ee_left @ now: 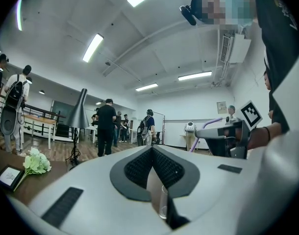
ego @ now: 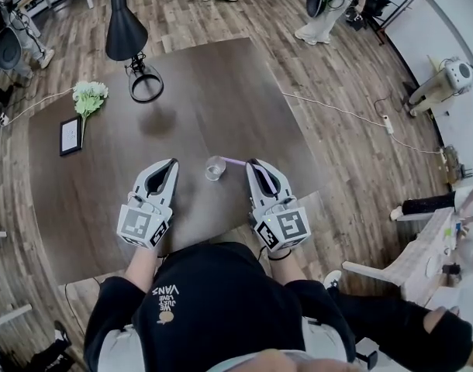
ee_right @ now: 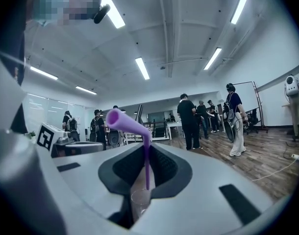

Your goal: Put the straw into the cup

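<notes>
A small clear cup (ego: 214,168) stands on the dark brown table (ego: 221,91), between my two grippers. My right gripper (ego: 254,163) is just right of the cup, shut on a purple bendy straw (ego: 235,162). The straw's free end reaches left to the cup's rim. In the right gripper view the straw (ee_right: 147,168) runs up between the pads, its bent top turning left, and the cup (ee_right: 139,202) shows low behind it. My left gripper (ego: 171,164) sits left of the cup with its tips together and nothing held. The cup (ee_left: 162,203) shows low between the jaws in the left gripper view.
A black lamp (ego: 126,25) with a ring base (ego: 146,88) stands at the table's far side. White flowers (ego: 89,97) and a tablet (ego: 70,136) lie at the left. Several people stand on the wood floor beyond the table, and a white cable (ego: 337,108) runs off to the right.
</notes>
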The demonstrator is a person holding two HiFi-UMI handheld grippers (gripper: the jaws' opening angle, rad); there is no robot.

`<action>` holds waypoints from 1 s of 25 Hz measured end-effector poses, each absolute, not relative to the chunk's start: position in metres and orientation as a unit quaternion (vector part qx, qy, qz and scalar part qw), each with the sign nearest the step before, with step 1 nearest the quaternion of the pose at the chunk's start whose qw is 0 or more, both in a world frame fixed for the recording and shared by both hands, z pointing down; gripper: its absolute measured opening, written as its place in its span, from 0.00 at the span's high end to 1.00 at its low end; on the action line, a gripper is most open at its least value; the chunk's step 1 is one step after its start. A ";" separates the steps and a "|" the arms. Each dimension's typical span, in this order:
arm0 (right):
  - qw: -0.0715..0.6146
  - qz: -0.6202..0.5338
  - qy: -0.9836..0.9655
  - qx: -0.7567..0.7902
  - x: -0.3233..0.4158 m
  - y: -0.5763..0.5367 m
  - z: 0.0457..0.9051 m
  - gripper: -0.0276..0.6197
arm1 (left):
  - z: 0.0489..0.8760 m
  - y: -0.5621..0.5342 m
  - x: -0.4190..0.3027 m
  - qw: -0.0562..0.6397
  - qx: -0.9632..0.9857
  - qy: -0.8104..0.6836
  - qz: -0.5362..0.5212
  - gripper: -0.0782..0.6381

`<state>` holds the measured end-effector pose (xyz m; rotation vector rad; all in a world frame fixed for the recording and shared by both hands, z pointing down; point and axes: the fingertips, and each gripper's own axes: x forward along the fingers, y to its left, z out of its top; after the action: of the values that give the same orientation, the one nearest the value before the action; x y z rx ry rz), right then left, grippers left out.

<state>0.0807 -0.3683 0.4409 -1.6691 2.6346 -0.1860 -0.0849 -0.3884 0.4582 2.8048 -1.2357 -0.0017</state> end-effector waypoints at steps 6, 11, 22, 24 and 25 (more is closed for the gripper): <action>-0.008 -0.075 0.857 -0.510 0.073 -0.379 0.456 0.89 | 0.461 -0.394 -0.082 0.041 0.908 -0.417 -0.002 0.88; -0.015 -0.081 0.862 -0.500 0.073 -0.388 0.462 0.89 | 0.460 -0.398 -0.084 0.042 0.901 -0.431 -0.003 0.88; -0.036 -0.095 0.869 -0.484 0.066 -0.397 0.483 0.89 | 0.458 -0.405 -0.081 0.041 0.900 -0.434 -0.006 0.88; -0.042 -0.098 0.870 -0.482 0.063 -0.399 0.489 0.89 | 0.458 -0.406 -0.082 0.040 0.899 -0.435 -0.005 0.88; -0.046 -0.099 0.870 -0.481 0.061 -0.399 0.492 0.89 | 0.458 -0.406 -0.083 0.040 0.899 -0.436 -0.004 0.88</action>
<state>0.0612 -0.3992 0.4918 -1.5582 2.8147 -0.3200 -0.0833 -0.4056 0.4582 2.7537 -1.3357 -0.0129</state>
